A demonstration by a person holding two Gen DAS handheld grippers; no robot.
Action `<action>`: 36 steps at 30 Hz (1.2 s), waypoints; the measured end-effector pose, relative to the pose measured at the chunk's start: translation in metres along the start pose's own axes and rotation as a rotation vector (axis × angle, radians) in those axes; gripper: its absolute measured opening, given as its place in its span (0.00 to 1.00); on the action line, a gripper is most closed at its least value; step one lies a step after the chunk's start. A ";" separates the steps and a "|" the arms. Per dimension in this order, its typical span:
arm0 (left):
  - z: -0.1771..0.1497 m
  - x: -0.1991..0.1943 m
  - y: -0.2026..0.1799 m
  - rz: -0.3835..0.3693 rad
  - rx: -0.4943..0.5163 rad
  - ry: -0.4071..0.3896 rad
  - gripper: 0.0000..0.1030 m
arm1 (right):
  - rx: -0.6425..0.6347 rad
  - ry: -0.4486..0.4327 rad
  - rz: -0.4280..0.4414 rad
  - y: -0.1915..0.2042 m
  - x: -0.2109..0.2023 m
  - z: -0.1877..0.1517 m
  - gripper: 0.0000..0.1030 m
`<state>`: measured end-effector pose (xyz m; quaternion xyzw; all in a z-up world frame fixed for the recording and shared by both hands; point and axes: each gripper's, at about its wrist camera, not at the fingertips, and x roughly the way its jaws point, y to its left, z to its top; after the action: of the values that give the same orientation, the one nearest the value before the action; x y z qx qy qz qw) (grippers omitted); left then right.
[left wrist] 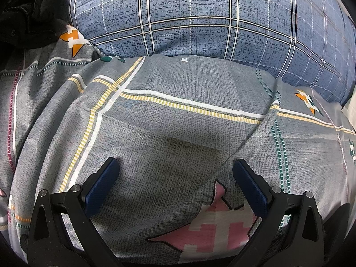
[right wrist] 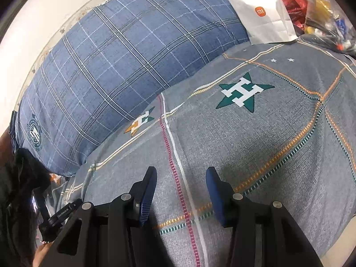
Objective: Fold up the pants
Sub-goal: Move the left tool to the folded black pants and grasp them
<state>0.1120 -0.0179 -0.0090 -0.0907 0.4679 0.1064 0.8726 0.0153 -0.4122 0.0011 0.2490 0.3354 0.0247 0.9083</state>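
left gripper (left wrist: 175, 166): jaws wide apart, nothing in them, hanging over the grey sheet (left wrist: 178, 122)
right gripper (right wrist: 181, 180): about half open, empty too
pants: probably that dark heap (left wrist: 26, 13) in the upper left
tip: find the waistband first and grab both corners so it lies flat

Grey star-printed bedsheet (right wrist: 278, 144), blue plaid pillow (right wrist: 124, 62), white bag (right wrist: 264, 22).

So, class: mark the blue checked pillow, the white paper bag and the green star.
blue checked pillow (right wrist: 124, 66), right wrist view, middle of its top face
white paper bag (right wrist: 262, 11), right wrist view, front panel
green star (right wrist: 243, 93), right wrist view, its centre
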 end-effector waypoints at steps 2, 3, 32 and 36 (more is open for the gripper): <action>0.000 0.000 0.001 -0.009 -0.005 0.000 1.00 | 0.006 -0.005 0.007 -0.001 -0.001 0.002 0.43; 0.000 0.000 0.001 -0.015 -0.010 0.001 1.00 | 0.010 -0.006 0.011 -0.002 -0.001 0.002 0.43; -0.054 -0.257 0.075 -0.195 -0.038 -0.384 0.89 | -0.116 0.000 0.012 0.046 0.014 -0.012 0.43; -0.090 -0.286 0.087 -0.173 -0.010 -0.386 0.89 | -0.169 -0.011 -0.001 0.062 0.017 -0.017 0.43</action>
<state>-0.1378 0.0137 0.1754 -0.1127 0.2821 0.0486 0.9515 0.0256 -0.3467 0.0089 0.1714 0.3273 0.0509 0.9279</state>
